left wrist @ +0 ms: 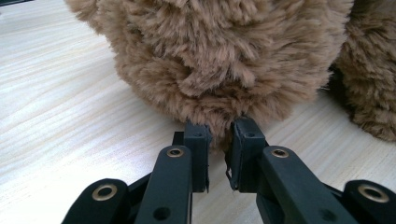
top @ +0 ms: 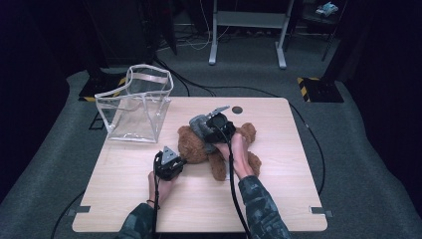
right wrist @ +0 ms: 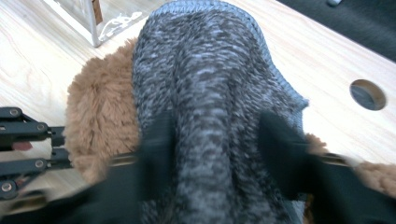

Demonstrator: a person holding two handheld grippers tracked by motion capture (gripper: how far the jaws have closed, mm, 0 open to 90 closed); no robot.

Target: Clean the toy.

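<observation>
At the tabletop's far left corner stands a clear bag (top: 134, 104), open-topped and empty as far as I can tell, part of it overhanging the left edge. Near the middle of the tabletop lies a brown bear (top: 196, 147), its long axis running left to right, head toward the bag and legs toward the right edge. The left gripper (top: 180, 162) comes at the bear's head from the near side; in the left gripper view its jaws stand narrow, pinching a tuft of fur (left wrist: 219, 128) between the pads. Over the bear's middle sits a grey knit garment (right wrist: 210, 102), a small sweater or hat by the look of it. The right gripper (top: 205, 130) reaches in from the right and points left along the bear; in the blurred right gripper view its jaws straddle the knit at a middling width, and I cannot tell whether the pads press on it.

The knit lies straight ahead of the right gripper, so that hand seems the one to work it along the body while the left pins the head.
</observation>
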